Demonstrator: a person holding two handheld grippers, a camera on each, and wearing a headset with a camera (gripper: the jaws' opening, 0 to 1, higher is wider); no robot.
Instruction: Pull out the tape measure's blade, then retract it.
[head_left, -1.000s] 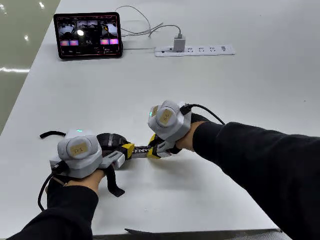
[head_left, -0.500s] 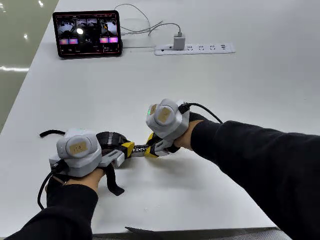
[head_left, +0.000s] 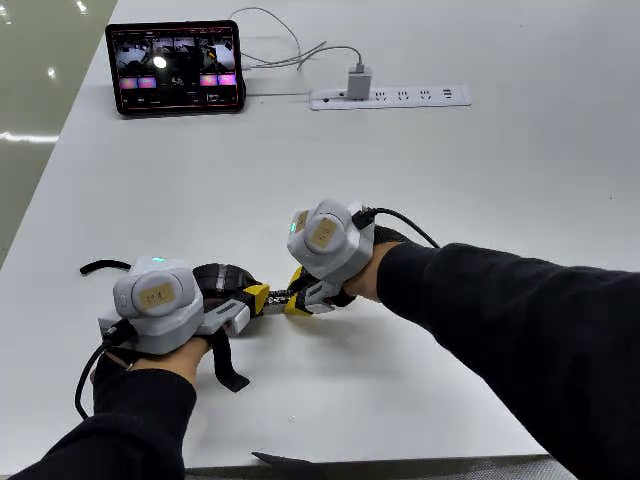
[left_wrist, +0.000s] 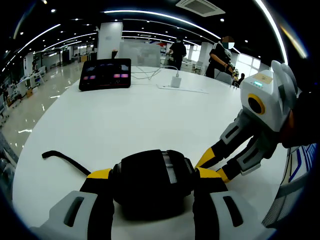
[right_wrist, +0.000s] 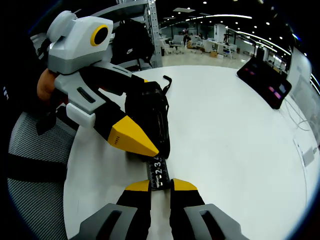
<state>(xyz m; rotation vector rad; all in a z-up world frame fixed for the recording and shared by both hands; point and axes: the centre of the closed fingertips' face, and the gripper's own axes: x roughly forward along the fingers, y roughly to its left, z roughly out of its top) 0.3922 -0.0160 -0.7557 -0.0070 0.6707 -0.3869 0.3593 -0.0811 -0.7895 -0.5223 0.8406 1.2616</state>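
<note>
White worktop (head_left: 420, 180) under black tape measure (right_wrist: 150, 117), its case clamped on both sides by left gripper (left_wrist: 154, 175) jaws. Right gripper (right_wrist: 160, 186) just beside the tape measure, jaws pinching a short exposed stretch of blade (right_wrist: 159, 172).

- Head view: bright, even overhead light on the matte white table top (head_left: 420, 170). Sharp, no motion blur.
- Shadows under the left gripper (head_left: 246, 292) and right gripper (head_left: 295, 292) are soft and faint, no hard edges.
- Glare streaks on the glossy grey-green floor (head_left: 35, 110). Bright hotspot on the black-framed tablet screen (head_left: 175, 65).
- Both gripper views: heavy fisheye bend, table edge curves.
- Left gripper view: long white ceiling light strips (left_wrist: 150, 12) blow out. Black tape measure case (left_wrist: 150, 182) is underexposed, with little surface detail.
- Right gripper view: pale numerals on the dark tape blade (right_wrist: 158, 172) are readable. Far hall is soft.
</note>
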